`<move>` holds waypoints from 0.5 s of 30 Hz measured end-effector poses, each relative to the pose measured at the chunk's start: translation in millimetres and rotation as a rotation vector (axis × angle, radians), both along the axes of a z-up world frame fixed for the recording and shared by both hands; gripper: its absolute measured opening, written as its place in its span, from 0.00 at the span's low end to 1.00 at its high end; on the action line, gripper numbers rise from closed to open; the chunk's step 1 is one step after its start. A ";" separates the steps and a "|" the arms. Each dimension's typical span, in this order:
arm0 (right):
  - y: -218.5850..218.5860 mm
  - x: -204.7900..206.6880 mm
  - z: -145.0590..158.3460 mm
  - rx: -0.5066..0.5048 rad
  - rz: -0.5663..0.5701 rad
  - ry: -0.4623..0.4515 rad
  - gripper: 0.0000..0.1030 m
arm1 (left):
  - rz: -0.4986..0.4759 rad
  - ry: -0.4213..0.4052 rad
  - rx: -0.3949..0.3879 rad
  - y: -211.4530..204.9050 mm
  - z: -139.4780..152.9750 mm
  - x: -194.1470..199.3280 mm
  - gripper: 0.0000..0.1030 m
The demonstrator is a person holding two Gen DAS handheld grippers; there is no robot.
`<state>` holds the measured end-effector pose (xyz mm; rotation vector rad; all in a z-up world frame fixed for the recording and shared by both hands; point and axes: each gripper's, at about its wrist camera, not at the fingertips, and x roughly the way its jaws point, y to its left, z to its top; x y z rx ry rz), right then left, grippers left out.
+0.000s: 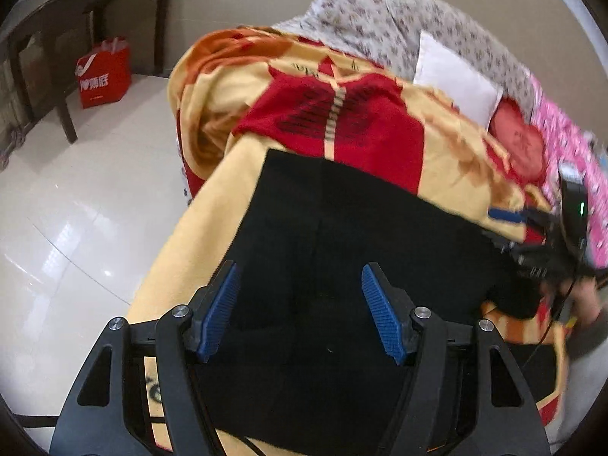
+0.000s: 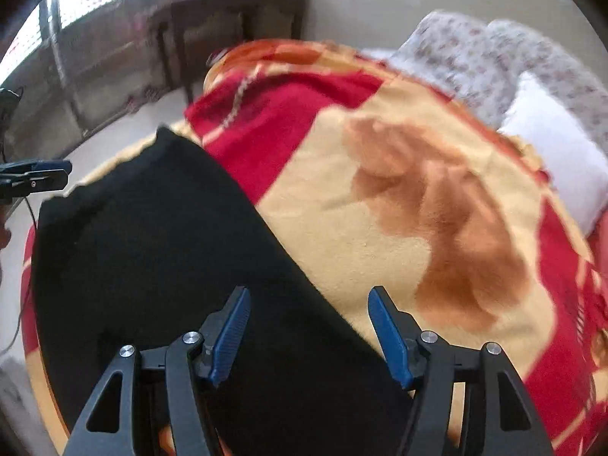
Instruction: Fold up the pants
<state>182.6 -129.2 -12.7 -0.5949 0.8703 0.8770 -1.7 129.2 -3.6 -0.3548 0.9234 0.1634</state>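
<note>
The black pants [image 1: 342,243] lie flat on a yellow and red blanket [image 1: 235,174] on a bed. My left gripper [image 1: 300,277] is open above the pants and holds nothing. The right gripper [image 1: 532,235] shows at the right edge of the left wrist view, at the pants' right side. In the right wrist view the pants [image 2: 159,250] fill the lower left. My right gripper [image 2: 309,296] is open over the pants' right edge, empty. The left gripper [image 2: 38,178] shows at the left edge of the right wrist view.
A white pillow [image 1: 456,79] and a floral quilt [image 1: 399,26] lie at the head of the bed. A red bag [image 1: 104,72] stands on the tiled floor [image 1: 76,209] under a dark wooden table [image 1: 87,7]. The bed's edge runs left of the pants.
</note>
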 end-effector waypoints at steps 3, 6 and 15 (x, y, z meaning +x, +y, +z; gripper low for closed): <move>0.5 14.7 -13.7 -0.016 0.037 0.063 0.59 | -0.001 0.045 0.033 -2.8 -14.5 9.3 0.64; 2.1 12.2 -24.4 -0.017 0.084 0.091 0.28 | 0.017 0.066 0.028 2.0 -24.9 14.4 0.64; -19.2 -87.4 38.4 0.127 0.130 -0.015 0.05 | 0.115 -0.036 -0.050 33.7 10.7 -21.4 0.64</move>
